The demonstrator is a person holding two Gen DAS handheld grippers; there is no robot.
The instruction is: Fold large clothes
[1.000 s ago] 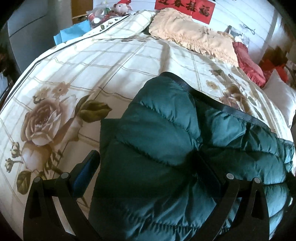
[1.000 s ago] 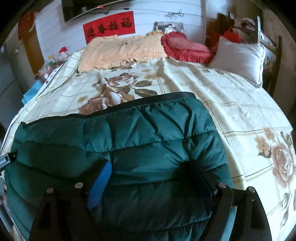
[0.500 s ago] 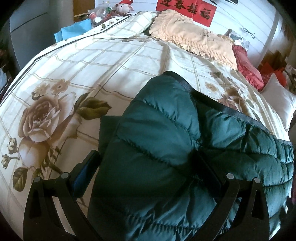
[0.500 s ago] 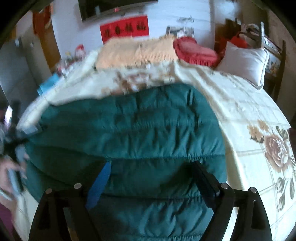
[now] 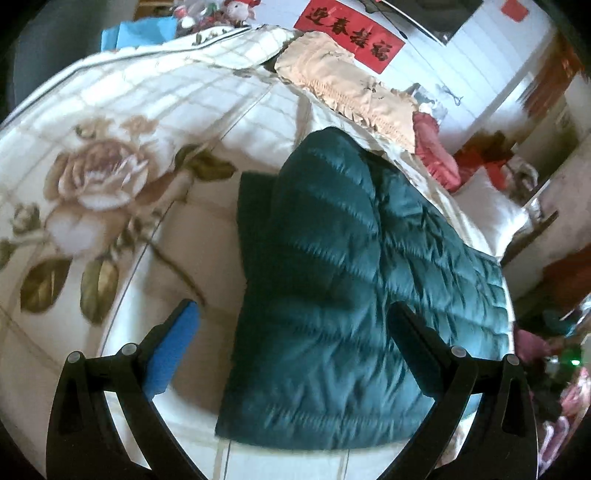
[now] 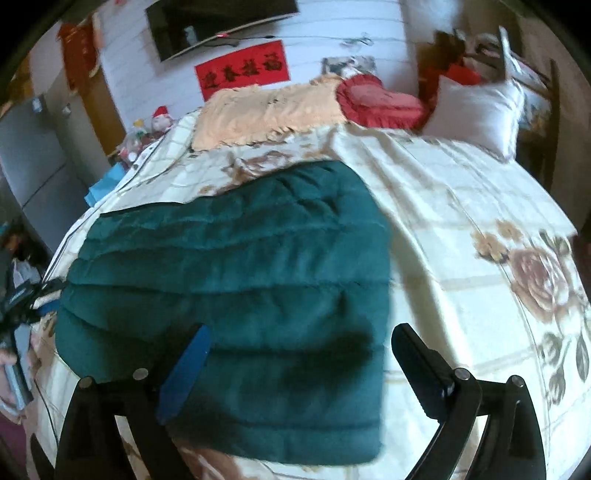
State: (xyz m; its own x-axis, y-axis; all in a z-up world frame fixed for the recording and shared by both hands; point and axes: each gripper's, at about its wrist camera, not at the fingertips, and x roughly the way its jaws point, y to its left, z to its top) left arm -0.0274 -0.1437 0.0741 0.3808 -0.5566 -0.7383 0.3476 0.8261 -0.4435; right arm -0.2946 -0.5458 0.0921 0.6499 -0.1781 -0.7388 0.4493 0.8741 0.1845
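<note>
A dark green quilted down jacket (image 5: pixel 343 295) lies folded into a rough rectangle on the bed; it also shows in the right wrist view (image 6: pixel 240 288). My left gripper (image 5: pixel 291 314) is open and empty, raised above the jacket's left end. My right gripper (image 6: pixel 299 339) is open and empty, raised above the jacket's near right part, and casts a shadow on it. Neither touches the jacket.
The bed has a cream floral bedspread (image 6: pixel 480 236). At its head lie a peach pillow cover (image 6: pixel 266 107), a red heart cushion (image 6: pixel 380 99) and a white pillow (image 6: pixel 476 107). Toys (image 5: pixel 236 7) stand beside the bed. The left gripper shows at the right wrist view's left edge (image 6: pixel 22 306).
Both grippers have lifted up and back from the jacket; more of the jacket and bedspread shows around it. The jacket stays flat on the bed.
</note>
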